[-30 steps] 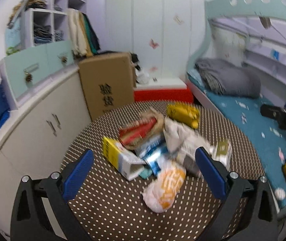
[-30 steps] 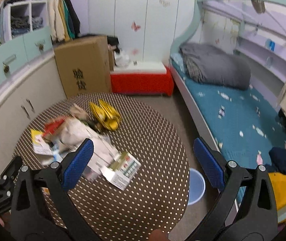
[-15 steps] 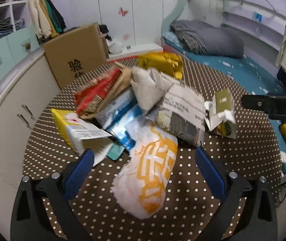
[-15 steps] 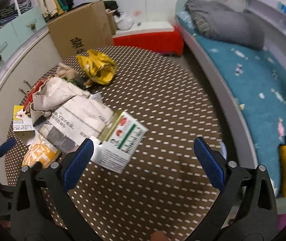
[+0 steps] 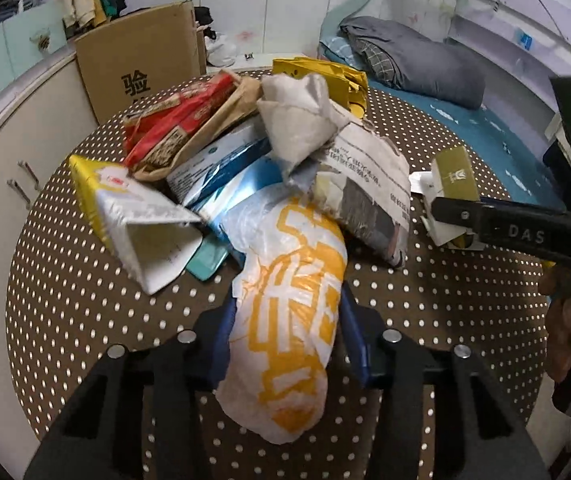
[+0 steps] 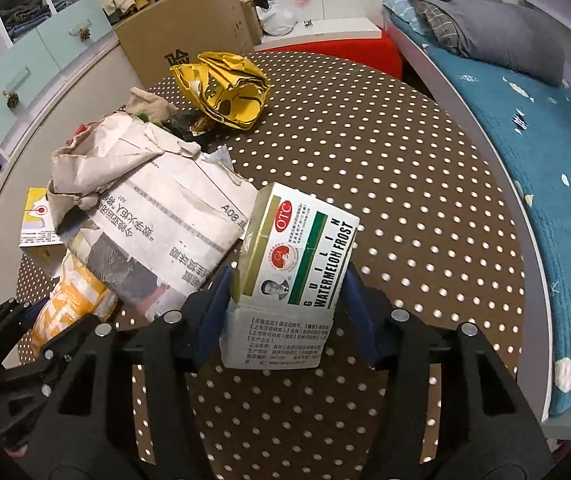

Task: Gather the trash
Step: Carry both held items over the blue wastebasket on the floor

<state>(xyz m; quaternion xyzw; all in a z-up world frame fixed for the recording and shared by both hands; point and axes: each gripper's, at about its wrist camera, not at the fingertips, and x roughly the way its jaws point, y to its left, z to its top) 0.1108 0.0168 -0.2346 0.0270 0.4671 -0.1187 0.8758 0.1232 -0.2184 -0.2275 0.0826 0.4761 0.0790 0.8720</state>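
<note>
Your left gripper [image 5: 285, 344] is squeezed on the white & orange bag [image 5: 289, 320], and your right gripper [image 6: 289, 308] is squeezed on the medicine box [image 6: 297, 256], both at the near side of the trash pile on the dotted table [image 6: 425, 200]. The bag is soft & may slip out if you lift fast. The newspaper [image 6: 165, 232] leans on the box, so it may drag along w/ it.
</note>
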